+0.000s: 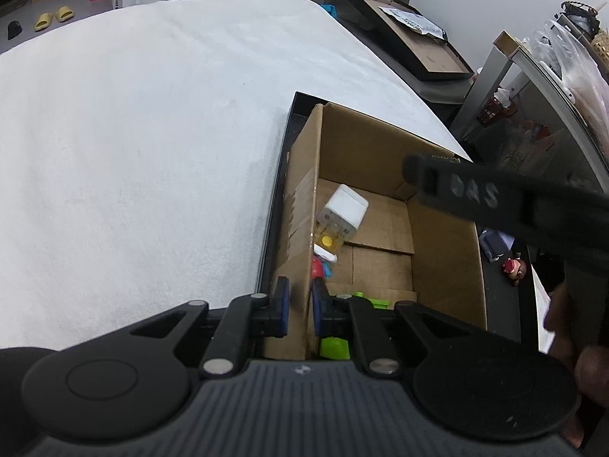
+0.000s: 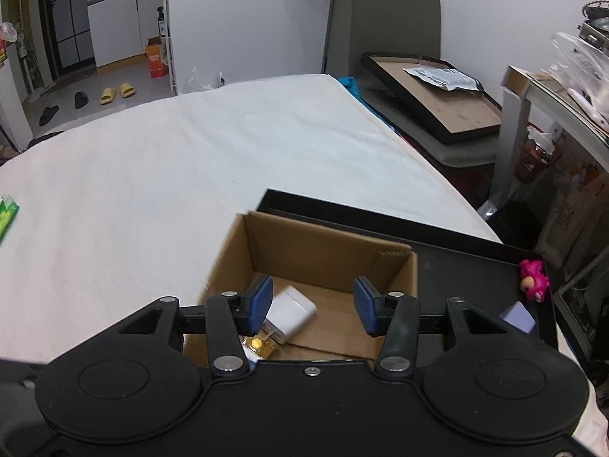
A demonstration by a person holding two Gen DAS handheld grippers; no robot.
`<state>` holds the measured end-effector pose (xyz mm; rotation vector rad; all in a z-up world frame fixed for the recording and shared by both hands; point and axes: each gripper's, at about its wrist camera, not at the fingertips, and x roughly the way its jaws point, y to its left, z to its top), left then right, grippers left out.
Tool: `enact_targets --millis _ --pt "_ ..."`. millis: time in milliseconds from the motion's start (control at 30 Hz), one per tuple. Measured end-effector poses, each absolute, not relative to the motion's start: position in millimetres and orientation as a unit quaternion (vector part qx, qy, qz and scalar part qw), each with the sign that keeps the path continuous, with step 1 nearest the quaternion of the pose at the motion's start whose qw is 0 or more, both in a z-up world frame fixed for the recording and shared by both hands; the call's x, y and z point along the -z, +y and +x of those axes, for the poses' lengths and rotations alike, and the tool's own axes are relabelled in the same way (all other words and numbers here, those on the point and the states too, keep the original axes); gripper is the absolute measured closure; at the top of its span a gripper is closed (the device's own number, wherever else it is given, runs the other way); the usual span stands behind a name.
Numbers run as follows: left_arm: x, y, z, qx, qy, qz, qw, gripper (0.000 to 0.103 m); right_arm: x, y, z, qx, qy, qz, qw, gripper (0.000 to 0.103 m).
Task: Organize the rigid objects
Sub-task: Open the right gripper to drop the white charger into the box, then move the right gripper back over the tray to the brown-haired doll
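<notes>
A cardboard box (image 1: 445, 251) stands open-topped in a black tray (image 1: 275, 205) on the white-covered table. My left gripper (image 1: 300, 304) is shut on the box's left wall, one blue pad on each side. Inside the box lie a white charger (image 1: 348, 207), a small yellow piece (image 1: 327, 242), a red and blue toy (image 1: 319, 268) and a green object (image 1: 335, 346). My right gripper (image 2: 313, 306) hovers open over the box (image 2: 323, 251), nothing between its fingers, with the charger (image 2: 291, 314) just below. In the left wrist view it shows as a blurred black arm (image 1: 495, 198).
On the tray (image 2: 342, 213), to the right of the box, lie a pink toy (image 2: 534, 280) and a lavender block (image 2: 519, 316). A green packet (image 2: 7, 217) sits at the table's left edge. A chair with a framed board (image 2: 437, 103) and cluttered shelves (image 2: 563, 122) stand to the right.
</notes>
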<state>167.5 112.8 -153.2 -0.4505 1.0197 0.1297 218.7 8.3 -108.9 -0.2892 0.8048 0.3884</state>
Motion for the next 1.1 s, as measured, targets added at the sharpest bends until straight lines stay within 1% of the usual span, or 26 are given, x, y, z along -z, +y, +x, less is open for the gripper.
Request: enact_targets --millis 133,300,333,367,500,633,800,1000,1100 --pt "150 111 166 -0.064 0.482 -0.210 0.848 0.092 107 -9 216 -0.177 0.385 -0.131 0.896 0.055" --pt "145 106 165 -0.073 0.476 -0.193 0.855 0.091 105 -36 215 -0.159 0.379 -0.111 0.905 0.051" --pt "145 105 165 -0.075 0.477 -0.189 0.855 0.091 105 -43 215 -0.155 0.379 -0.106 0.906 0.050" --pt "144 104 165 -0.075 0.478 -0.188 0.855 0.088 106 -49 216 -0.150 0.380 -0.102 0.907 0.050" --pt "142 104 166 -0.075 0.483 -0.188 0.852 0.087 111 -71 216 -0.136 0.385 -0.091 0.908 0.049" --pt "140 102 169 -0.084 0.488 -0.186 0.848 0.079 117 -90 217 -0.125 0.390 -0.074 0.910 0.046" --pt "136 93 172 -0.092 0.491 -0.161 0.851 0.063 124 -110 218 -0.116 0.389 -0.058 0.912 0.042" --pt "135 86 179 -0.104 0.501 -0.136 0.848 0.056 138 -137 226 -0.098 0.394 -0.033 0.913 0.041" --pt "136 79 183 -0.105 0.506 -0.122 0.847 0.054 146 -154 231 -0.082 0.397 -0.017 0.914 0.040"
